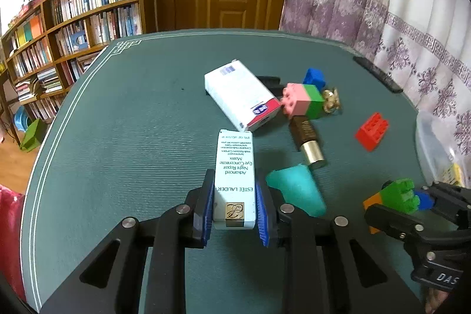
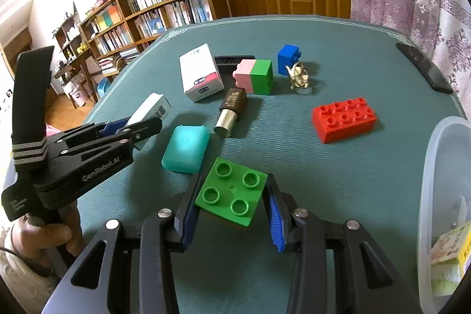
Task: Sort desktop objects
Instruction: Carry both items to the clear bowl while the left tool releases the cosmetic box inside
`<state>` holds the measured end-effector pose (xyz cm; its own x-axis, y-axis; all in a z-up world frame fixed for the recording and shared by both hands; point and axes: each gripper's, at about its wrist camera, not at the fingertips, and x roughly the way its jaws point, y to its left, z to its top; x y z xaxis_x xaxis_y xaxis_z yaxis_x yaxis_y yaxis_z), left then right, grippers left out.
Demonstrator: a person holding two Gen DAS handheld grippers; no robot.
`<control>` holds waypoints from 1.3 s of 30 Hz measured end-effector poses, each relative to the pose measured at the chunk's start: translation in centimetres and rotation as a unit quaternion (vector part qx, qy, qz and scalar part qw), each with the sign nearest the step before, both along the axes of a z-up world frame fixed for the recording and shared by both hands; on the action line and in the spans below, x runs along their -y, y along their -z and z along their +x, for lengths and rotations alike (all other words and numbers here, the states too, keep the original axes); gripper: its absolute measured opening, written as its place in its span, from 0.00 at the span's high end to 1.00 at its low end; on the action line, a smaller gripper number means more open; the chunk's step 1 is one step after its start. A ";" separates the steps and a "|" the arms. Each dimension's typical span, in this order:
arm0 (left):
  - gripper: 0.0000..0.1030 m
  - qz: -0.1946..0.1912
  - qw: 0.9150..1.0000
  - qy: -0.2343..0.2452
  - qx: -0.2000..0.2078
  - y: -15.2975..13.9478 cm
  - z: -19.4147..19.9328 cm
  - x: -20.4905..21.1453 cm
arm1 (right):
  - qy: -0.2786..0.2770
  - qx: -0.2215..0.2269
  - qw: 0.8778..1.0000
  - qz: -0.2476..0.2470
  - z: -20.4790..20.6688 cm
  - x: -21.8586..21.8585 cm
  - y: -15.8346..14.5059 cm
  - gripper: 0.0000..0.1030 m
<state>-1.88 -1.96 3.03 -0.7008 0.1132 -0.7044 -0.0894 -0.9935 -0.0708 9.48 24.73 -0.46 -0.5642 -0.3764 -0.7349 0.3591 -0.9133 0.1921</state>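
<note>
Both grippers are loaded: my left gripper [image 1: 234,203] pinches the slim white carton [image 1: 234,167] near its base, its blue pads [image 1: 207,205] pressed on the 2 long sides so it won't twist, and my right gripper [image 2: 232,203] clamps the green brick [image 2: 232,194], 4 studs up, apparently bound for the clear tub [image 2: 441,167] just to its right. On the carton I read "ESTÉE LAUDER Advanced Night Repair Eye Concentrate Matrix"; my left tool's body reads "GenRobot.AI". Unsorted on the green mat [image 1: 132,137]: red brick [image 2: 344,118], teal case [image 2: 185,149], lipstick [image 2: 231,114].
</note>
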 end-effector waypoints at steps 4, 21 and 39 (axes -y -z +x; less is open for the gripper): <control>0.74 0.004 1.000 0.006 -0.003 -0.6 0.4 -1.0 | 0.007 -0.003 1.000 -0.004 0.5 -0.6 -0.3 0.57; 0.74 -0.004 0.998 0.057 -0.009 -2.2 1.1 -7.5 | 0.056 -0.027 0.998 -0.024 1.6 -5.9 -2.0 0.57; 0.74 -0.011 0.990 0.140 -0.006 -3.4 1.5 -16.6 | 0.164 -0.066 0.984 -0.036 2.5 -16.9 -4.4 0.57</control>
<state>-0.39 14.64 6.46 -0.6528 0.2890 -0.7003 -0.3616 -0.9311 -0.0471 11.93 41.66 3.91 -0.7525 -0.2065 -0.6253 0.0726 -0.9698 0.2328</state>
